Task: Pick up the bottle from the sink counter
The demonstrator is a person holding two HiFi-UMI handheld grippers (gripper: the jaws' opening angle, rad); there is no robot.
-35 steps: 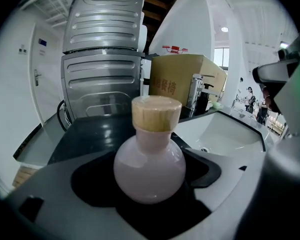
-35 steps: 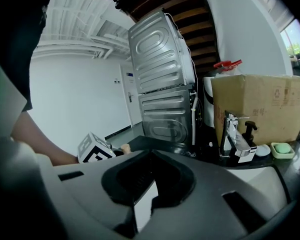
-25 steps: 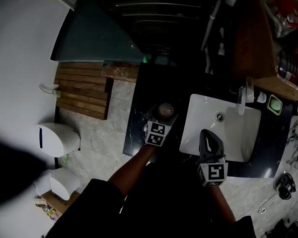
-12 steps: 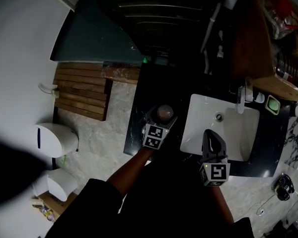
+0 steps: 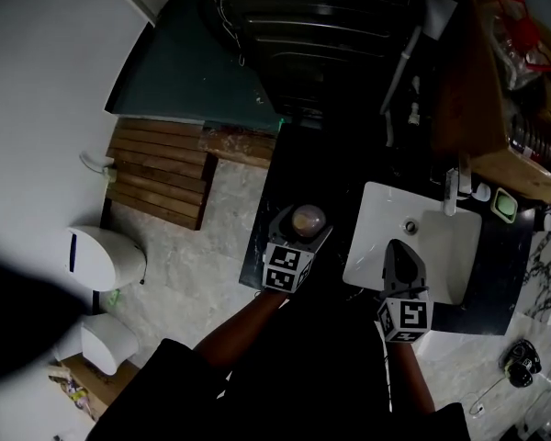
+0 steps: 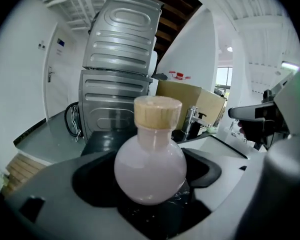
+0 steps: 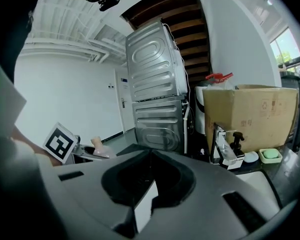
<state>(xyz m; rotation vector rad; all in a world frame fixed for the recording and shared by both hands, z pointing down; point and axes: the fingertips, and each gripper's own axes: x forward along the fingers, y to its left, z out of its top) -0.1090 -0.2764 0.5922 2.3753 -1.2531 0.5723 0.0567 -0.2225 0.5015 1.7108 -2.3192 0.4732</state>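
The bottle (image 6: 150, 169) is a round, pale pink flask with a wooden cap (image 6: 157, 113). My left gripper (image 6: 149, 181) is shut on its belly, one jaw on each side. In the head view the bottle (image 5: 308, 219) shows from above in the left gripper (image 5: 305, 226), over the black sink counter (image 5: 289, 168) left of the basin. I cannot tell whether its base touches the counter. My right gripper (image 5: 399, 257) hovers at the white sink's (image 5: 459, 246) front edge. In its own view the right gripper (image 7: 151, 156) is shut with nothing in it.
A faucet (image 5: 452, 186) and a green soap dish (image 5: 504, 205) stand behind the sink. A stacked grey machine (image 6: 120, 84) rises beyond the counter, with a cardboard box (image 7: 250, 114) to its right. On the floor to the left are a wooden mat (image 5: 161, 177) and a toilet (image 5: 101, 255).
The head view has shifted a little. Both grippers keep about the same places by the sink, and the left one stays shut on the bottle.
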